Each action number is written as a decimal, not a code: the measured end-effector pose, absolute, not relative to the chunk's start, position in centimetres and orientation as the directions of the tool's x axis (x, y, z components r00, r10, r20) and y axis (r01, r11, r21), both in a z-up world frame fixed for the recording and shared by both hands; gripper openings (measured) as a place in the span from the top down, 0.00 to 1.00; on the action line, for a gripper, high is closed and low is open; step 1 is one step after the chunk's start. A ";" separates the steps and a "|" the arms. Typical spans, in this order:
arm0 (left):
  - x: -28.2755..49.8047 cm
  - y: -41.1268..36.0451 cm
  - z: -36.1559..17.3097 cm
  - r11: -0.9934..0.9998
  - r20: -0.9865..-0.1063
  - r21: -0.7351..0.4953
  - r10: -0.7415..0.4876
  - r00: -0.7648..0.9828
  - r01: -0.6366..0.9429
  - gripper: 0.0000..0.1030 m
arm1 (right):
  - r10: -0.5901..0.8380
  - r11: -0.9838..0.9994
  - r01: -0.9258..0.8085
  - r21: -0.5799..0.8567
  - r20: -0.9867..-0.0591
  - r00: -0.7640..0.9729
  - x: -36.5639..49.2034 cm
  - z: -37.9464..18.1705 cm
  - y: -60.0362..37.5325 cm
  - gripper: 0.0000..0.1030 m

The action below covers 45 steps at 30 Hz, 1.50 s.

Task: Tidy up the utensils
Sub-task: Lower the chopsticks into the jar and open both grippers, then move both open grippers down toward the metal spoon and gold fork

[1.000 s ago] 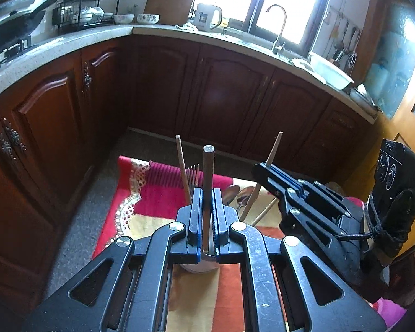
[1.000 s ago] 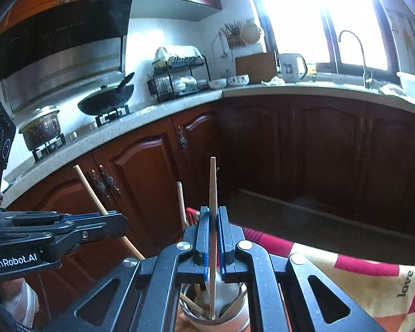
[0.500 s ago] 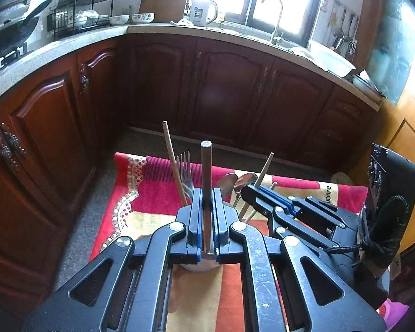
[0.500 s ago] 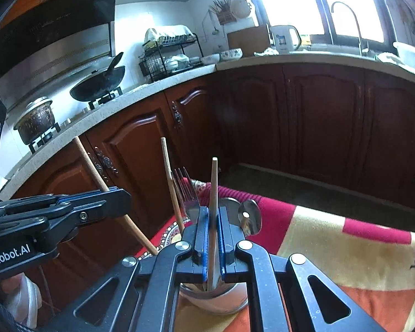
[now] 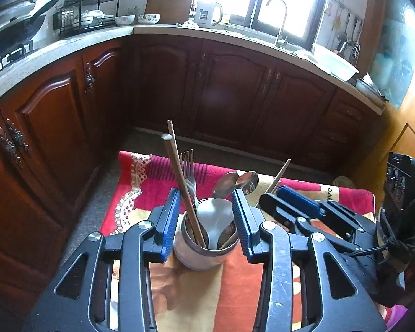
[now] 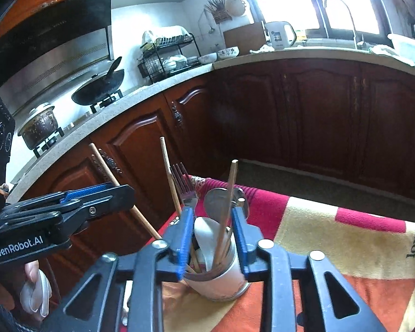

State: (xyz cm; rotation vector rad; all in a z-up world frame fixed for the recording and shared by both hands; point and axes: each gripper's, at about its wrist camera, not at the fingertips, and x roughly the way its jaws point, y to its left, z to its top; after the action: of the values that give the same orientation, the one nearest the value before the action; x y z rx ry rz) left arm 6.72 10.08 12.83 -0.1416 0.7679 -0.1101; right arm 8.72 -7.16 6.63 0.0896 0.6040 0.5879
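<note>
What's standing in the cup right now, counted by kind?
In the cup:
Chopsticks: 3
Thick wooden handle, head hidden: 1
Fork: 1
Metal spoons: 2
White spoon: 1
Total: 8

A round white cup with a glossy glazed look (image 5: 199,251) is holding thin pale wooden sticks (image 5: 179,166), matt and smooth, a shiny silver metal fork (image 5: 189,171) and polished metal spoons (image 5: 236,182). A red, orange and cream woven cloth (image 6: 345,254) is showing a soft matt nap. The black plastic grippers are gleaming faintly, their ribbed blue pads (image 5: 170,218) looking rubbery.
</note>
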 end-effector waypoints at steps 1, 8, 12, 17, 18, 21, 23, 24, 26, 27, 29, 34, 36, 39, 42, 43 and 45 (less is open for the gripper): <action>6.6 10.1 12.8 0.985 -0.684 -0.166 -0.149 0.715 0.046 0.63 | 0.546 0.833 -0.496 0.244 -0.506 0.668 8.6 6.7 -7.2 0.72; 5.6 10.0 13.5 0.987 -0.673 -0.157 -0.137 0.727 0.041 0.56 | 0.551 0.832 -0.493 0.255 -0.485 0.679 7.3 7.8 -8.3 0.63; 4.8 9.5 14.2 0.987 -0.657 -0.156 -0.137 0.741 0.045 0.51 | 0.545 0.835 -0.498 0.232 -0.472 0.694 6.2 8.3 -9.0 0.62; 3.6 8.2 14.9 0.986 -0.641 -0.152 -0.147 0.753 0.064 0.51 | 0.519 0.850 -0.486 0.201 -0.476 0.710 4.7 8.6 -10.4 0.59; 3.4 7.8 14.9 0.986 -0.638 -0.149 -0.151 0.755 0.071 0.51 | 0.514 0.853 -0.484 0.196 -0.475 0.714 4.5 8.7 -10.8 0.59; 2.8 6.6 15.1 0.986 -0.633 -0.141 -0.161 0.757 0.091 0.51 | 0.492 0.866 -0.467 0.181 -0.483 0.724 3.8 8.5 -12.2 0.59; 2.5 5.5 14.9 0.984 -0.631 -0.139 -0.171 0.757 0.107 0.51 | 0.474 0.876 -0.448 0.177 -0.487 0.734 3.5 8.4 -13.4 0.59; 2.4 4.9 14.8 0.984 -0.631 -0.137 -0.176 0.755 0.115 0.51 | 0.464 0.882 -0.438 0.175 -0.490 0.738 3.4 8.3 -14.0 0.59; 2.2 3.7 14.5 0.981 -0.636 -0.139 -0.193 0.748 0.134 0.51 | 0.447 0.892 -0.415 0.180 -0.496 0.744 3.2 8.1 -15.4 0.59; 2.2 3.1 14.3 0.979 -0.639 -0.140 -0.202 0.742 0.145 0.51 | 0.439 0.896 -0.406 0.181 -0.499 0.747 3.1 8.0 -15.9 0.59; 2.2 1.9 13.9 0.976 -0.646 -0.146 -0.219 0.731 0.164 0.51 | 0.414 0.909 -0.376 0.182 -0.513 0.752 3.0 7.6 -17.6 0.59; 2.3 -0.8 12.6 0.964 -0.668 -0.169 -0.264 0.696 0.203 0.51 | 0.354 0.935 -0.298 0.193 -0.555 0.752 2.8 5.9 -22.0 0.59; 2.3 -1.7 11.8 0.960 -0.675 -0.178 -0.279 0.683 0.215 0.51 | 0.340 0.940 -0.264 0.215 -0.575 0.744 2.9 4.9 -23.8 0.59; 2.9 -3.0 9.9 0.955 -0.703 -0.189 -0.294 0.648 0.229 0.51 | 0.342 0.938 -0.211 0.276 -0.621 0.706 3.6 2.6 -26.4 0.59; 3.3 -4.6 7.5 0.950 -0.736 -0.198 -0.308 0.603 0.243 0.51 | 0.356 0.929 -0.176 0.325 -0.660 0.661 4.2 -0.2 -28.1 0.59; 3.4 -5.0 6.9 0.948 -0.745 -0.200 -0.311 0.590 0.247 0.51 | 0.361 0.927 -0.170 0.334 -0.677 0.642 4.5 -1.4 -28.4 0.59; 3.8 -6.0 5.1 0.947 -0.768 -0.200 -0.312 0.559 0.254 0.51 | 0.367 0.926 -0.168 0.339 -0.702 0.610 4.9 -3.1 -28.6 0.64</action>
State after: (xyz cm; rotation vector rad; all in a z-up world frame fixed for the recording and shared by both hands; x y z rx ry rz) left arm 3.78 -6.04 5.11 -0.0687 0.9193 -0.3335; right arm 4.87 -28.63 -3.12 0.2496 0.8626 0.3124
